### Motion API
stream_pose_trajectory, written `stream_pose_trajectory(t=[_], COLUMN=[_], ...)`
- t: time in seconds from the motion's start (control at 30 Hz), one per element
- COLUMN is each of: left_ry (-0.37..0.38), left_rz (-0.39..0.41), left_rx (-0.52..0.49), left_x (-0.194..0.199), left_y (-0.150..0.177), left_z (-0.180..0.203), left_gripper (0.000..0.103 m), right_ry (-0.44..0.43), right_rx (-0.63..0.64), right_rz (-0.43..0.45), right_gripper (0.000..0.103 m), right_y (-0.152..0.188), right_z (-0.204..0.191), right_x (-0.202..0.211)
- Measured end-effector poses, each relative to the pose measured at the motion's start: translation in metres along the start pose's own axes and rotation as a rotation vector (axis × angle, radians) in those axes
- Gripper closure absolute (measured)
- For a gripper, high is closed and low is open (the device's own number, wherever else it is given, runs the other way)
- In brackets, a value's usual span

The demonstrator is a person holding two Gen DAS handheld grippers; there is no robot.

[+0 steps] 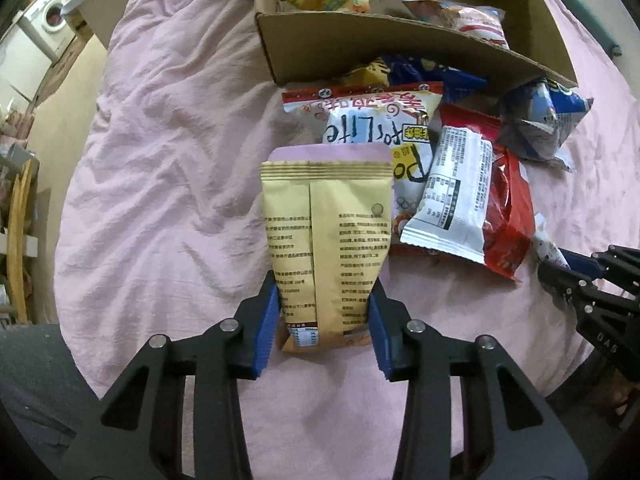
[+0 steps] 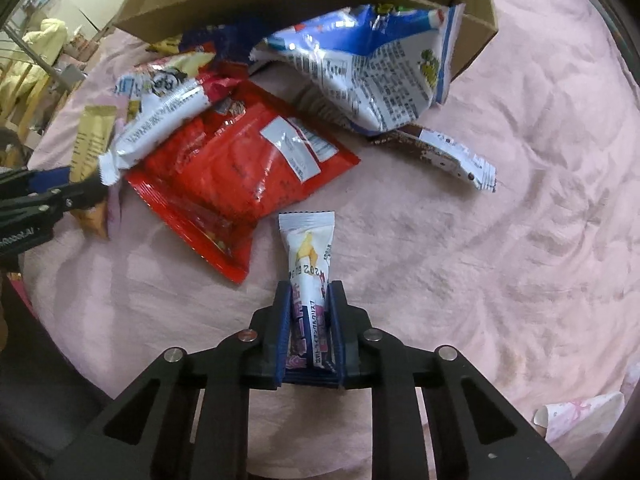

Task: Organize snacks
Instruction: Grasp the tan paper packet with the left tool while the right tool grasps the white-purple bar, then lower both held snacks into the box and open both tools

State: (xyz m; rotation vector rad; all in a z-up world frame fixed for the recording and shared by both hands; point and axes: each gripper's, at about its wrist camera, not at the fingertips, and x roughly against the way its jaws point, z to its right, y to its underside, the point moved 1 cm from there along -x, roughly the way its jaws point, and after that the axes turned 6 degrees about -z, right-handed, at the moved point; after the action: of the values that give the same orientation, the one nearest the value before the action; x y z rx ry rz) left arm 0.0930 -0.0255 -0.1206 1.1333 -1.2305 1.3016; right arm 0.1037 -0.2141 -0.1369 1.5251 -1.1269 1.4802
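The left gripper pinches a tan snack bag by its lower sides, the bag's long axis running straight ahead from the gripper, its crimped top edge farthest away. Just beyond it lie a white-and-red chip bag, a white packet resting on a red pouch, and a blue bag off to the right; farther ahead stands the cardboard box with two snacks inside. Wide pink bedsheet lies open to the left. The right gripper is clamped on a slim white snack stick, which points forward too; bare sheet spreads ahead and right of it, the red pouch to its left.
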Motion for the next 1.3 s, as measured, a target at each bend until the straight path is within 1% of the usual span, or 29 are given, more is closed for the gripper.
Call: stream_pose_trajectory(t=[0.1, 0.23, 0.33, 0.43, 0.57, 0.7, 0.77, 0.83, 1.0, 1.17, 1.3], left_ry=[0.022, 0.032, 0.000, 0.008, 0.017, 0.019, 0.026, 0.028, 0.043, 0.057, 0.056], left_rz=[-0.003, 0.007, 0.030, 0.051, 0.094, 0.129, 0.143, 0.159, 0.200, 0.229, 0.255], left_rx=[0.023, 0.027, 0.016, 0.014, -0.003, -0.011, -0.009, -0.014, -0.033, -0.038, -0.045], left_x=[0.005, 0.015, 0.020, 0.032, 0.052, 0.069, 0.079, 0.086, 0.104, 0.116, 0.123], left_y=[0.002, 0.006, 0.006, 0.007, 0.007, -0.011, -0.021, -0.029, -0.053, -0.080, -0.105], left_z=[-0.007, -0.013, -0.013, -0.009, -0.007, -0.014, -0.016, -0.016, -0.013, -0.011, -0.009], left_gripper=[0.069, 0.070, 0.070, 0.071, 0.075, 0.076, 0.077, 0.077, 0.077, 0.077, 0.077], right_ry=[-0.025, -0.071, -0.100, -0.141, -0.192, -0.234, -0.242, -0.238, -0.235, -0.217, -0.189], right_rx=[-0.025, -0.048, -0.055, -0.051, -0.023, -0.019, -0.024, -0.033, -0.070, -0.133, -0.166], right_rz=[0.034, 0.079, 0.103, 0.134, 0.192, 0.254, 0.274, 0.298, 0.358, 0.424, 0.458], right_gripper=[0.084, 0.084, 0.084, 0.084, 0.084, 0.084, 0.084, 0.084, 0.084, 0.084, 0.084], right_y=[0.001, 0.004, 0.006, 0.010, 0.008, 0.006, -0.004, -0.010, -0.031, -0.056, -0.080], right_z=[0.003, 0.015, 0.017, 0.019, 0.021, 0.025, 0.019, 0.011, 0.016, 0.035, 0.048], right_x=[0.011, 0.029, 0.036, 0.046, 0.062, 0.077, 0.081, 0.083, 0.096, 0.115, 0.122])
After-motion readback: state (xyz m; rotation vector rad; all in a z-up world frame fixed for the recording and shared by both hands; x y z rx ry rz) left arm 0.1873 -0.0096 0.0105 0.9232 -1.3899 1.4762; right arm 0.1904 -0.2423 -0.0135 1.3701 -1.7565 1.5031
